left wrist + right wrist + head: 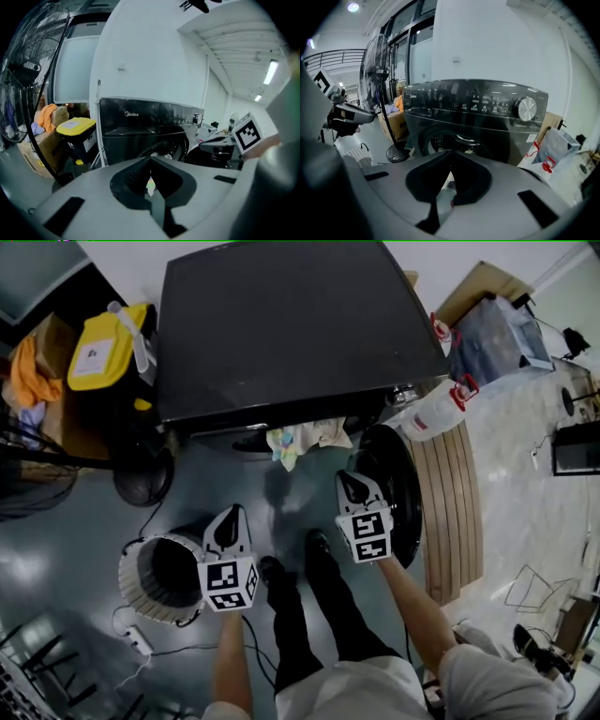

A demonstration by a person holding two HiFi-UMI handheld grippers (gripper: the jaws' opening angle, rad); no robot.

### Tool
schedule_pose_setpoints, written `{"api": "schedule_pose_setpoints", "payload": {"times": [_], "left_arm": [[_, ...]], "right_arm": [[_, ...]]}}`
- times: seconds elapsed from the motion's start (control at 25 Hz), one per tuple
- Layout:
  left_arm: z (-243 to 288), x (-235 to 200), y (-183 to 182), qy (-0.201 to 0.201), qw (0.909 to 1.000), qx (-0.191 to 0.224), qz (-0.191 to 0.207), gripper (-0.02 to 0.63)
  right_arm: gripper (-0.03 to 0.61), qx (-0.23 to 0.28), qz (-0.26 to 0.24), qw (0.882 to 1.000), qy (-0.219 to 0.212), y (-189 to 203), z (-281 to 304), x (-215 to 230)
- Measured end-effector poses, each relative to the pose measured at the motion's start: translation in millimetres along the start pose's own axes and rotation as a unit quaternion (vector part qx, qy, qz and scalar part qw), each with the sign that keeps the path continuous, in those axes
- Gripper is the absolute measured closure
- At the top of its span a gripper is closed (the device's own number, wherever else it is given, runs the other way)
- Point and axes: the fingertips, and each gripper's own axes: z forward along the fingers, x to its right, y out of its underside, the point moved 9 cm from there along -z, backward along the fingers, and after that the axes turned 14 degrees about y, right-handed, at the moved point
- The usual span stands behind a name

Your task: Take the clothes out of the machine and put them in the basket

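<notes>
Standing before the machine (281,324), the person points both tools at its open drum. The left gripper (228,526) and the right gripper (354,487) each have their jaws pressed together with nothing between them. The clothes (298,440) spill as a pale bundle over the lower lip of the drum mouth, ahead of the two grippers and between them. The door (398,474) hangs open close by the right gripper. The basket (141,592) sits on the floor just beside the left one. To my eye, the jaws should spread before they meet the cloth. They should then bite a thick bunch of the hanging fold rather than a thin edge, and draw it clear of the lip before swinging it over to the basket.
</notes>
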Motion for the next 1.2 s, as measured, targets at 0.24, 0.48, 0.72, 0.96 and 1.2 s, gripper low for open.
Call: {"api": "schedule_pose_setpoints", "payload": {"times": [0.24,0.48,0.72,0.96,1.2], "left_arm": [[28,-15,39,0.019,0.9998,0.001,0.002,0.595],[59,-35,74,0.031,0.9995,0.005,0.004,0.595],[85,-42,111,0.043,0.9991,0.002,0.000,0.595],[106,-55,147,0.051,0.9987,-0.001,-0.005,0.595],[134,-69,179,0.064,0.9979,-0.005,-0.010,0.595]], "right_arm": [[0.556,-0.007,0.017,0.999,0.028,46,38,-9],[0.557,-0.010,0.013,0.999,0.041,87,73,-21],[0.557,-0.018,0.012,0.999,0.047,126,106,-30],[0.556,-0.026,0.020,0.997,0.064,156,151,-32],[0.555,-0.010,0.014,0.997,0.076,168,208,-34]]}}
